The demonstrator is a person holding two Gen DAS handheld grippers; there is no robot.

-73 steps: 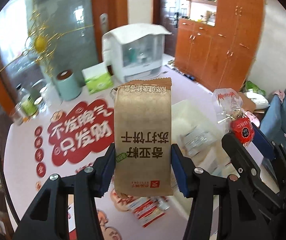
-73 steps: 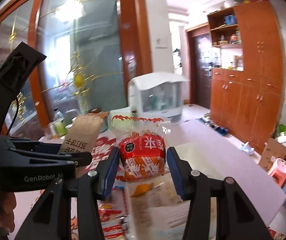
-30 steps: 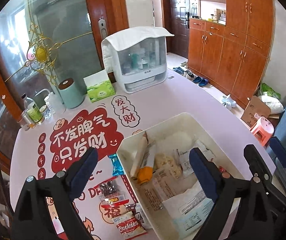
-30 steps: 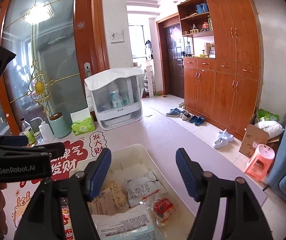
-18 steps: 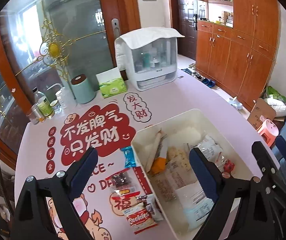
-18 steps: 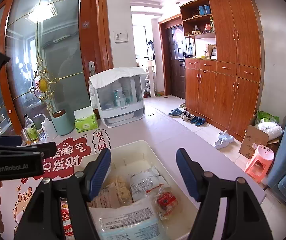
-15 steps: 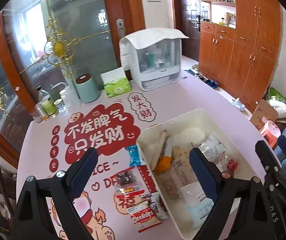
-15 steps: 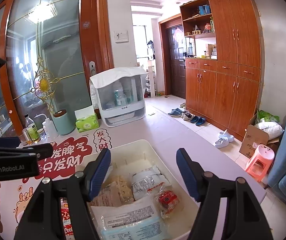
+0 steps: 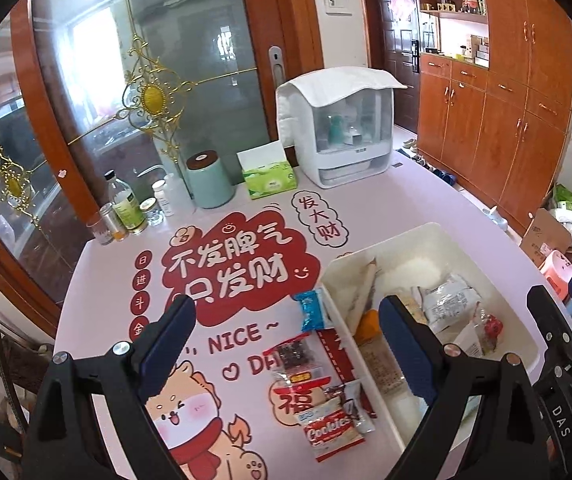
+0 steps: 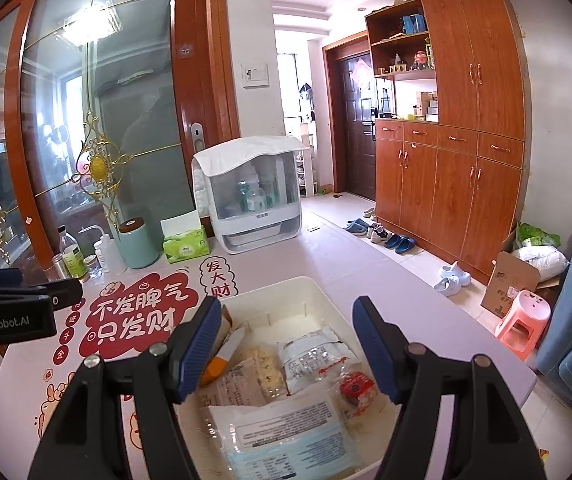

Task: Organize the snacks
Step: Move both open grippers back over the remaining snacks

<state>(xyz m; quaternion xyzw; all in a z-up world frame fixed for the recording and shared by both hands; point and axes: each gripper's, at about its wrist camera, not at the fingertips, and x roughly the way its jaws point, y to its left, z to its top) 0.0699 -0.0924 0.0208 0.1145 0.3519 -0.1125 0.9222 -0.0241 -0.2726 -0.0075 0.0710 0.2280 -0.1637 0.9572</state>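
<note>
Both tongs are released and carry nothing: the left gripper hangs above the table with its jaws spread wide, the right gripper likewise above the white bin. The bin already holds several packets, the red-wrapped bun at its 4 o'clock corner. Four snacks lie loose on the printed mat just beside the bin's 9 o'clock wall — a blue packet, a dark-fruit packet, a small dark wrapper and the Cookies pack. The step in hand is judged to be fetching one of these. Done well, the left gripper descends over a single packet, jaws across its short width — clear of overlapping neighbours.
</note>
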